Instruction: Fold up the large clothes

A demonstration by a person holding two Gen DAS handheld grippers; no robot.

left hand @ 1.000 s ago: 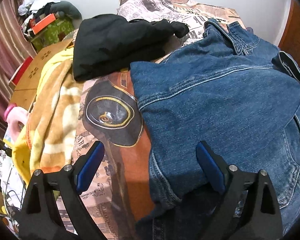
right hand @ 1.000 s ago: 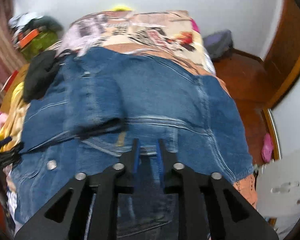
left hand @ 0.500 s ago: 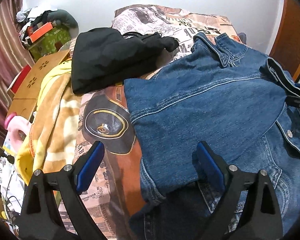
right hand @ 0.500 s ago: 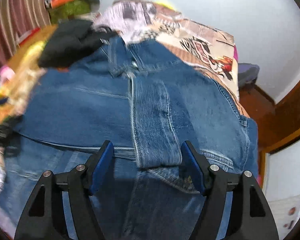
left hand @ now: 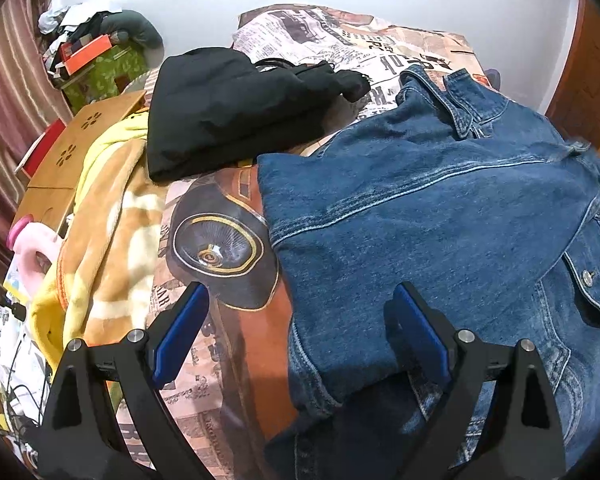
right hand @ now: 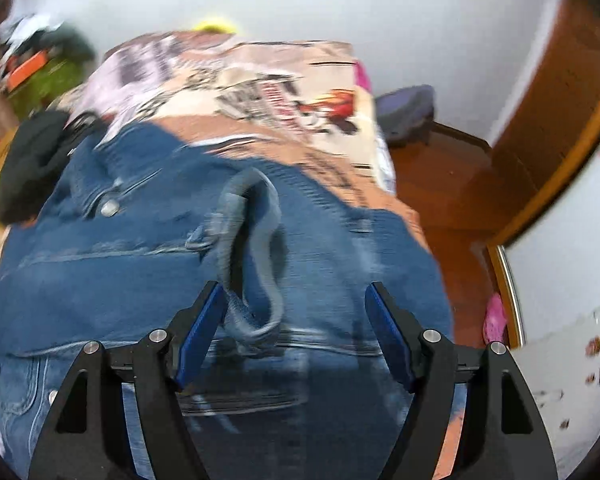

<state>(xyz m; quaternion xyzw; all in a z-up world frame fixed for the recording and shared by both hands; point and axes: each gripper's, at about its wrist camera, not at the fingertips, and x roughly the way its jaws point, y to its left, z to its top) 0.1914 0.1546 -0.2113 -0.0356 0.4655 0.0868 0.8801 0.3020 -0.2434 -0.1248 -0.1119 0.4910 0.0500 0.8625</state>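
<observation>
Now both sets of jaws are spread, empty; pinch the sleeve cuff (right hand: 256, 264) ahead of the right gripper (right hand: 296, 332), flatten the denim jacket (left hand: 440, 216)

Bed (left hand: 236, 368) carries denim jacket (left hand: 440, 220), black garment (left hand: 228, 116), blanket (left hand: 108, 232).

The left gripper (left hand: 300, 330) is built from matte black plastic: 2 angular arms that widen toward the camera, each pierced by a triangular cut-out. A flat blue pad lines the inner face of each finger (left hand: 179, 332). 4 round silver screw heads sit along the top edges, 2 on each arm.

The right gripper (right hand: 296, 326) has the same make: black angular frame, triangular openings, blue rectangular pads on the inner faces of its fingers (right hand: 389, 330), and 4 silver screws in matching spots. No cables, markings, sleeves or skin show in either view.
</observation>
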